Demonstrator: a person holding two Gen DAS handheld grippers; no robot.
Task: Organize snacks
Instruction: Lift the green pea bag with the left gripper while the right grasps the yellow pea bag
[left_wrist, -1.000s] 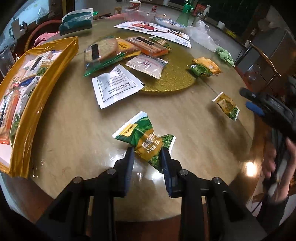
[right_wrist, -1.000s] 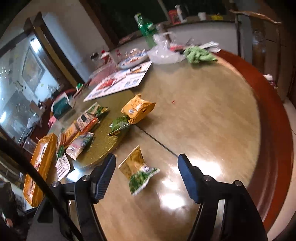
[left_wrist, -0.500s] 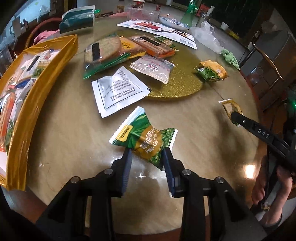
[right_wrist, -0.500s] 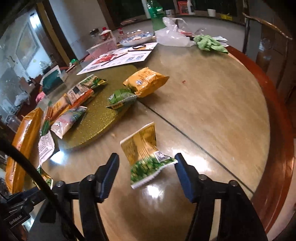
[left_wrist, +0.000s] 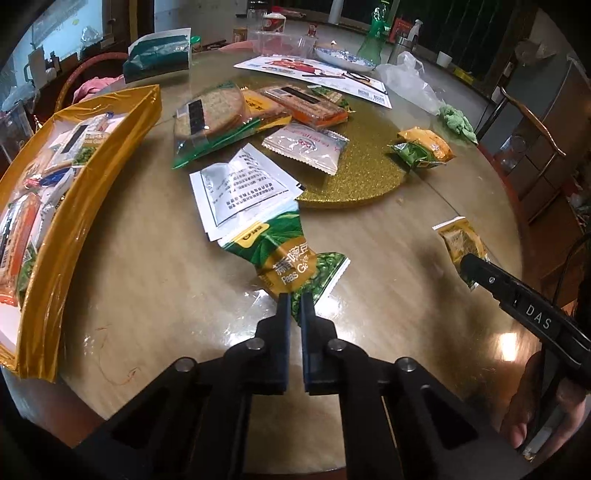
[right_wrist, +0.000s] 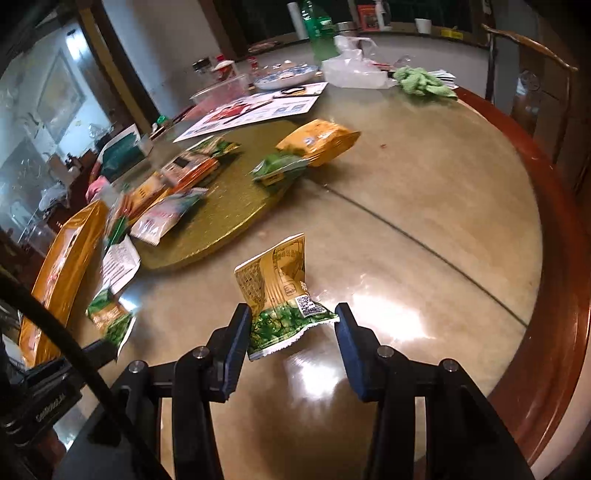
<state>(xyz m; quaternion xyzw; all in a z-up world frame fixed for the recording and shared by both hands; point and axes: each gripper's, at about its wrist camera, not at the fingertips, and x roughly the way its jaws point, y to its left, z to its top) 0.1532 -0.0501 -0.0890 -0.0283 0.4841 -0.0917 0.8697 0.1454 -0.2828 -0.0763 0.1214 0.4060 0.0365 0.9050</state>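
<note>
My left gripper (left_wrist: 294, 299) is shut on the near corner of a green and yellow peas packet (left_wrist: 284, 254), which lies on the round table next to a white sachet (left_wrist: 243, 184). My right gripper (right_wrist: 293, 314) straddles a second yellow and green packet (right_wrist: 280, 284). Its jaws are closing, the pads at the packet's two sides but not clearly pressing. In the left wrist view one right finger (left_wrist: 476, 266) lies over that packet (left_wrist: 460, 240). A gold box (left_wrist: 92, 206) holding several snacks stands at the left.
A gold glitter disc (left_wrist: 362, 173) in the table's middle carries several snack packs, with an orange pack (left_wrist: 424, 142) at its right edge. Leaflets, a plate, a plastic bag and a green cloth (right_wrist: 421, 81) sit at the back. The table's red rim (right_wrist: 561, 258) curves along the right.
My left jaws have closed onto the peas packet's near corner. The right gripper has come in low around the second packet and narrowed its jaws.
</note>
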